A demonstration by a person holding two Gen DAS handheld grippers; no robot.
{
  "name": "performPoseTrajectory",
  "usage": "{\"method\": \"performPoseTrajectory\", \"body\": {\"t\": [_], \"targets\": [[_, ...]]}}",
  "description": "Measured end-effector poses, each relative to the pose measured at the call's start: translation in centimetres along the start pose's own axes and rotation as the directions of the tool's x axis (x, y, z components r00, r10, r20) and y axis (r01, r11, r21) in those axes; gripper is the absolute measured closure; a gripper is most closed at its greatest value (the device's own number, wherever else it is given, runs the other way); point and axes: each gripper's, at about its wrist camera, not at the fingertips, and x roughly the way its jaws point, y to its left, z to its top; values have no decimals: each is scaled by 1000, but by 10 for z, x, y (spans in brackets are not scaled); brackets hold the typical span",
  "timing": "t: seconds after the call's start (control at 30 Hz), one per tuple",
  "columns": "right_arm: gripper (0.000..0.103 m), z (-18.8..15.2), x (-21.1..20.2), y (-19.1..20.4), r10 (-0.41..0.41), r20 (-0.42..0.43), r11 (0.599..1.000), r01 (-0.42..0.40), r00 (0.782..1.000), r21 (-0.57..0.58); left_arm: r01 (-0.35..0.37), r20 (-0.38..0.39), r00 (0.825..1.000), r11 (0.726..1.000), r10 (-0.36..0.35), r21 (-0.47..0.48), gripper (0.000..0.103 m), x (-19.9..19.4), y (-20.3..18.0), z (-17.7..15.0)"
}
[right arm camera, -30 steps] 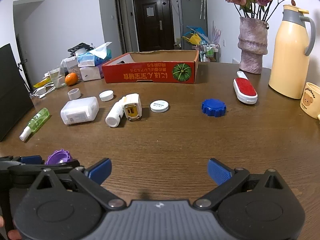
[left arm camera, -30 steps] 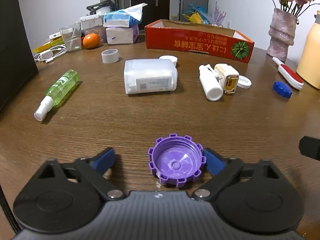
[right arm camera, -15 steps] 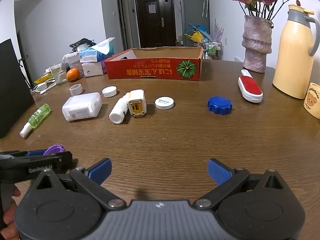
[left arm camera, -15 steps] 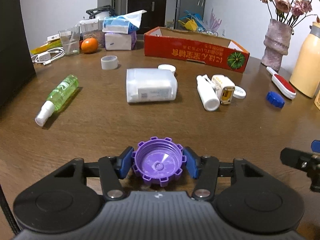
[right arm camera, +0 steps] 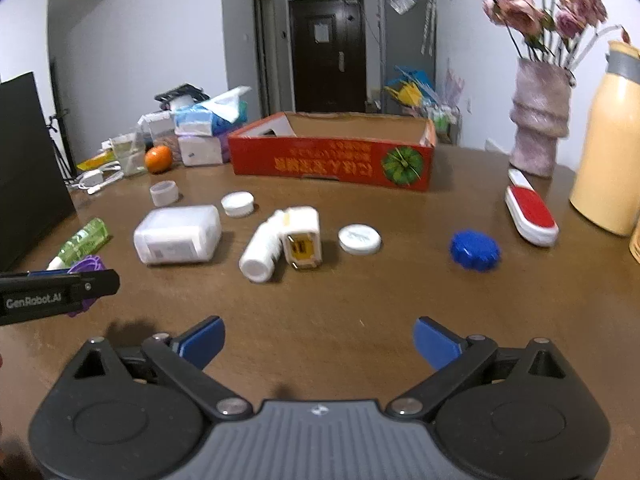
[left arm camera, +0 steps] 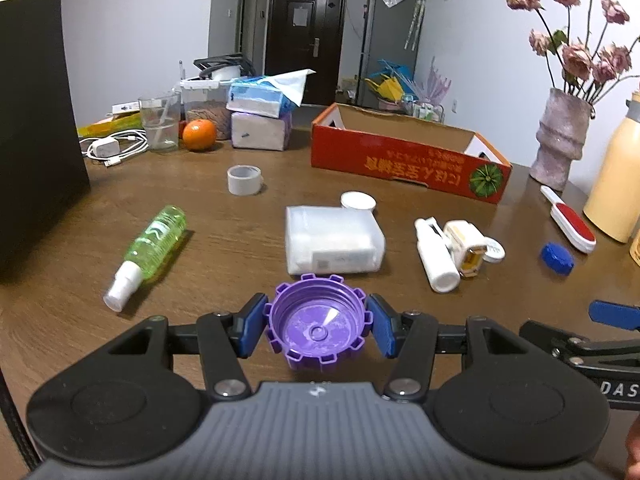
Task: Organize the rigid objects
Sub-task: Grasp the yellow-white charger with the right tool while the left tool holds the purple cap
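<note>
My left gripper [left arm camera: 317, 330] is shut on a purple notched bottle cap [left arm camera: 318, 322], held open side up above the table. The cap also shows in the right wrist view [right arm camera: 86, 270], partly behind the left gripper's arm. My right gripper [right arm camera: 318, 340] is open and empty above bare table. A red cardboard box [left arm camera: 408, 156], open on top, stands at the back. On the table lie a white square container [left arm camera: 332, 240], a white bottle [left arm camera: 434, 256], a white and yellow charger [left arm camera: 466, 246], a blue cap [right arm camera: 474, 250] and a green spray bottle [left arm camera: 150, 244].
A tape roll [left arm camera: 244, 180], two white lids [right arm camera: 238, 204] [right arm camera: 359, 239] and a red lint brush [right arm camera: 530, 214] lie around. A vase [right arm camera: 538, 116] and a yellow thermos [right arm camera: 608, 140] stand at the right. Tissue packs, an orange [left arm camera: 199, 135] and cables are at the back left. A black monitor [left arm camera: 36, 128] stands at the left.
My left gripper closed on the purple cap and lifted it off the table. My right gripper rose a little and stayed open.
</note>
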Motion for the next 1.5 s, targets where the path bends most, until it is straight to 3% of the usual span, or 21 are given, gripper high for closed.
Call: {"method": "performPoseTrajectory", "body": {"t": [0.17,0.3,0.5,0.73,1.03,1.23,1.5], "targets": [[4,7,12,10,9,125,999,-4,992,-43,-12,6,1000,1000,12,-14,48,5,10,6],[4,14,29,18,16,139,997,-5,990,-81,-21,12,1000,1000,22,-22,48,7,17,10],[13,22,64,24,-30,104,997,37,994,-63,-34,8,999,999,35,-33,48,14,25,13],[35,35,97,11,-68,76,998,67,995,13,-45,3,999,998,45,-42,48,19,30,14],[72,41,125,1,-30,-7,998,30,1000,50,-52,1,999,998,52,-48,48,21,28,17],[72,39,121,2,-24,-1,999,24,1000,43,-52,3,999,997,53,-48,48,20,25,20],[72,39,97,-1,-6,85,999,3,996,39,-51,20,998,998,52,-46,48,18,18,27]]}}
